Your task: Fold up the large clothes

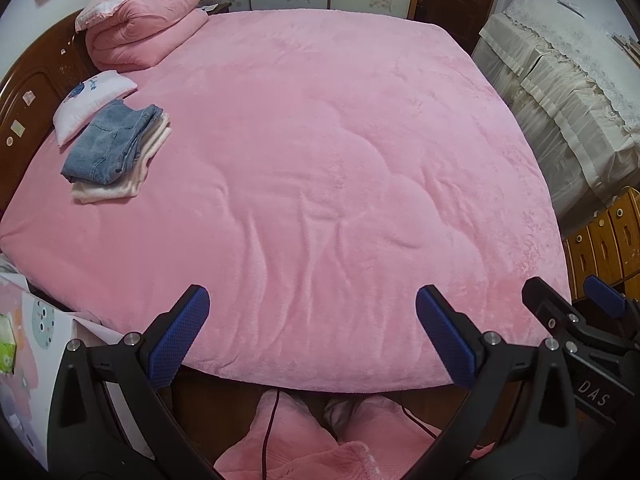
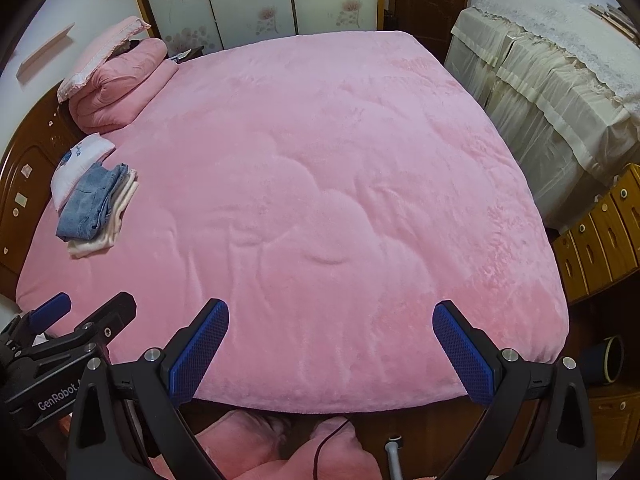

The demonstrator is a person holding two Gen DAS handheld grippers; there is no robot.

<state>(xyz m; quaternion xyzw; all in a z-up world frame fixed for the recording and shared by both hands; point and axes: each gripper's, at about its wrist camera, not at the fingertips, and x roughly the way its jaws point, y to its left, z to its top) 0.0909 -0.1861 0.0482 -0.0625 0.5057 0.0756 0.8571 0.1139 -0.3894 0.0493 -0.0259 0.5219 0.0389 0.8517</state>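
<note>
Pink bed (image 1: 320,152) lies bare mid-surface; folded clothes (image 1: 116,148) sit stacked near its left edge. Below the near edge, perhaps pink garments (image 1: 288,440). Left gripper (image 1: 312,336) and right gripper (image 2: 330,350) gape wide, empty.

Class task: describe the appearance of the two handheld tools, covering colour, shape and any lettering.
Both the left tool and the right tool have black angular frames with silver bolts and two fingers faced with blue textured pads. White lettering marks the bodies: "GenRobot" on the left, "DAS" on the right.
</note>
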